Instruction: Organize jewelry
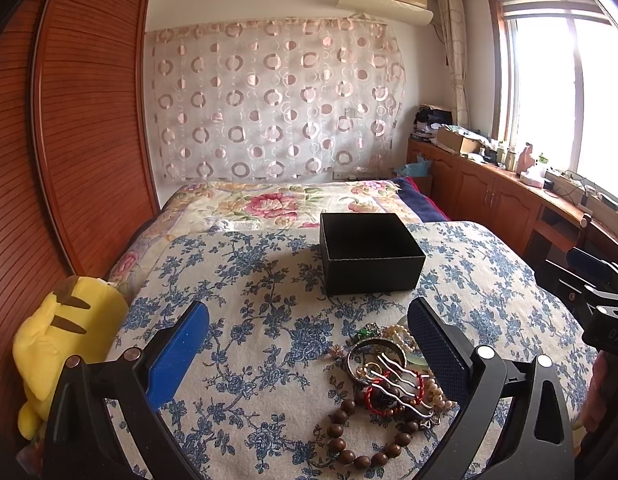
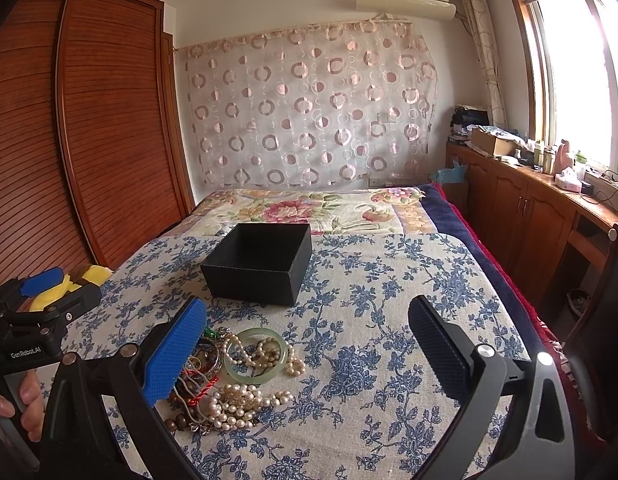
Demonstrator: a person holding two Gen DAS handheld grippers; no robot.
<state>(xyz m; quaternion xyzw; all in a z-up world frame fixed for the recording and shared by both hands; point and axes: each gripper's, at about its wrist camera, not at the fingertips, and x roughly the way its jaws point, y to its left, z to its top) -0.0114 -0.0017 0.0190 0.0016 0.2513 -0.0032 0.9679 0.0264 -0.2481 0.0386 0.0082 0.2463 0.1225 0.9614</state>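
Your left claw's (image 1: 309, 316) right finger (image 1: 437, 344) hides part of the jewelry pile (image 1: 389, 376). Your right claw's (image 2: 309, 316) left finger (image 2: 177, 352) covers the pile's left side. The box (image 2: 261, 268) floor is too dark to read. The plush (image 1: 65, 344) is cut off by the claw frame.

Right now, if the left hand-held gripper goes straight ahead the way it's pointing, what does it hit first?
Probably the black box. The left hand-held gripper, open, points across the floral cloth toward it; the jewelry pile lies low beside its right finger. Depth is unclear, so it might pass over.
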